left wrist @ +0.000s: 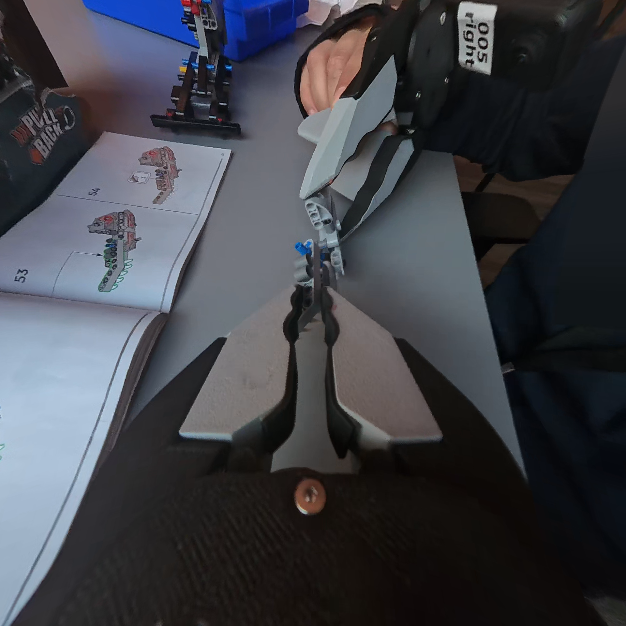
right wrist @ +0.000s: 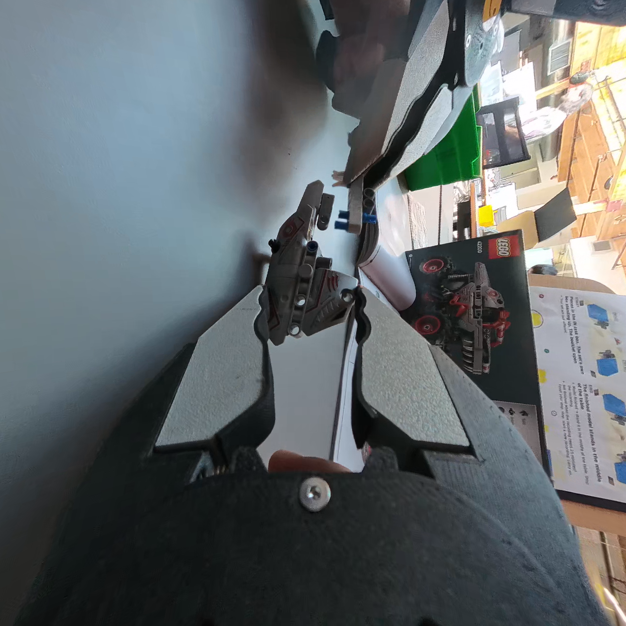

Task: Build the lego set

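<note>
My left tongs (left wrist: 313, 294) are almost closed, pinching a thin grey beam (left wrist: 302, 271) with blue pins, held above the bench (left wrist: 264, 203) near its edge. My right tongs (right wrist: 308, 305) stand partly open, their tips clamped on either side of a grey assembly (right wrist: 305, 288) with red markings. The two pieces sit close, pins towards the assembly; I cannot tell if they touch. In the left wrist view the right tongs (left wrist: 325, 210) come in from above, with the assembly (left wrist: 320, 216) edge-on, a hand (left wrist: 325, 74) on the handle and a white printed label (left wrist: 476, 37) on the body. Only this view shows the open booklet (left wrist: 118, 220), with numbered step drawings, the black chassis (left wrist: 200, 98) standing beyond it and a blue bin (left wrist: 257, 27) behind. The right wrist view is rolled sideways; it alone shows the left tongs (right wrist: 359, 183) gripping the beam (right wrist: 355, 210) side-on, a green bin (right wrist: 450, 149), the front of the dark box (right wrist: 474, 321) with its red logo square and truck picture, and a printed sheet (right wrist: 582, 389) with blue diagrams beside it.
</note>
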